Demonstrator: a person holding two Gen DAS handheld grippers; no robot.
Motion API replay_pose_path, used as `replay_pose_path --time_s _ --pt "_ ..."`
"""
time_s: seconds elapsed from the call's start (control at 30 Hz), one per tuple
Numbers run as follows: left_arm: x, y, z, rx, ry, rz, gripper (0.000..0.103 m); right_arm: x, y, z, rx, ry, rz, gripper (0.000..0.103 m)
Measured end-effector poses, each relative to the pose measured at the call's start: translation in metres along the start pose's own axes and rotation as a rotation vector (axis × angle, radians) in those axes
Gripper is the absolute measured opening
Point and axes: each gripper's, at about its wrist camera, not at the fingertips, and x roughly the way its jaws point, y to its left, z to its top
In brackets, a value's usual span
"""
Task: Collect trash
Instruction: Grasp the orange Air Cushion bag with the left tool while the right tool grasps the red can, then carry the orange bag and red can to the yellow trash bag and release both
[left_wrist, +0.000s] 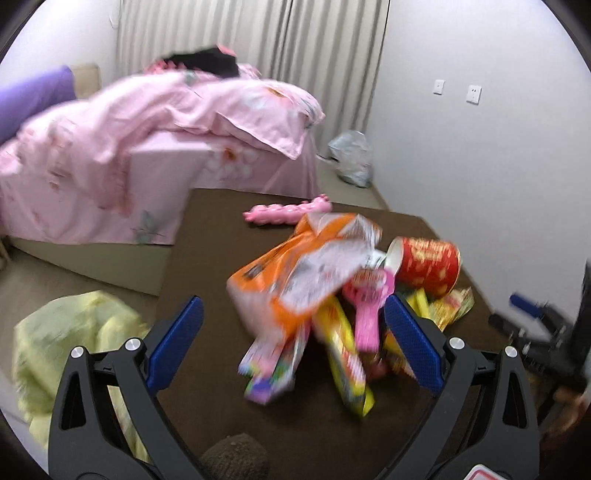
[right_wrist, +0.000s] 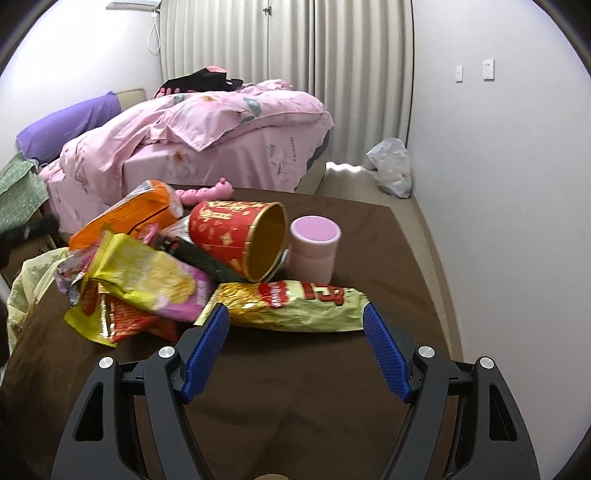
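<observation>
Right gripper (right_wrist: 295, 325) gapes empty; we'd close on the gold bag (right_wrist: 291, 304) at 12 o'clock, mid-body.

I held the left claw (left_wrist: 293, 341) with its jaws spread wide and nothing between its blue pads (left_wrist: 181, 339). My right claw (right_wrist: 295, 350) was spread just as wide, empty, its pads (right_wrist: 384, 354) clear. Both pointed forward, tilted slightly down over the bench (right_wrist: 314, 387).
</observation>
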Motion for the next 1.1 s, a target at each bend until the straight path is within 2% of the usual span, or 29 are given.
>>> replay_pose_path --time_s 0.1,0.2,0.27,0.4,0.5,0.57,0.67,0.7,0.73,0.77,0.8,0.87,0.93,0.97,1.07,1.1 --pt "0.021 0.03 0.019 -0.116 0.038 -0.029 0.094 0.001 -0.005 0.006 -0.012 -0.013 0.008 0.071" --pt "0.041 0.045 0.023 -0.15 0.086 -0.001 0.094 0.007 -0.004 0.02 -0.001 -0.015 0.071 0.071" --pt "0.058 0.047 0.018 -0.15 0.148 -0.001 0.093 0.013 0.001 0.036 -0.009 -0.025 0.106 0.071" --pt "0.087 0.056 0.007 -0.195 0.234 -0.034 0.088 0.037 0.02 0.073 -0.114 -0.074 0.148 0.071" --pt "0.092 0.066 0.001 -0.259 0.242 -0.03 0.081 0.063 0.033 0.09 -0.211 -0.036 0.236 0.071" --pt "0.093 0.067 -0.002 -0.258 0.24 -0.024 0.078 0.079 0.038 0.094 -0.262 0.012 0.24 0.071" --pt "0.093 0.064 -0.001 -0.228 0.251 0.005 0.066 0.093 0.043 0.09 -0.305 0.091 0.248 0.071" --pt "0.093 0.064 -0.001 -0.231 0.253 0.002 0.059 0.095 0.044 0.087 -0.312 0.104 0.246 0.071" --pt "0.093 0.067 -0.001 -0.249 0.259 -0.032 0.045 0.094 0.046 0.081 -0.326 0.116 0.236 0.071" --pt "0.095 0.069 -0.002 -0.264 0.264 -0.06 0.039 0.091 0.047 0.076 -0.339 0.118 0.221 0.071" --pt "0.092 0.07 -0.003 -0.279 0.264 -0.084 0.036 0.088 0.05 0.071 -0.351 0.116 0.199 0.071" --pt "0.086 0.068 -0.001 -0.262 0.238 -0.06 0.034 0.081 0.053 0.063 -0.375 0.119 0.156 0.068" --pt "0.069 0.063 0.001 -0.22 0.184 -0.035 0.034 0.074 0.056 0.058 -0.392 0.121 0.134 0.055" --pt "0.063 0.062 0.002 -0.211 0.166 -0.03 0.034 0.07 0.058 0.057 -0.397 0.123 0.126 0.053" --pt "0.031 0.058 0.006 -0.181 0.1 -0.015 0.034 0.052 0.059 0.054 -0.381 0.109 0.14 0.034" --pt "0.022 0.055 0.007 -0.166 0.083 -0.006 0.034 0.046 0.057 0.055 -0.367 0.1 0.152 0.018"
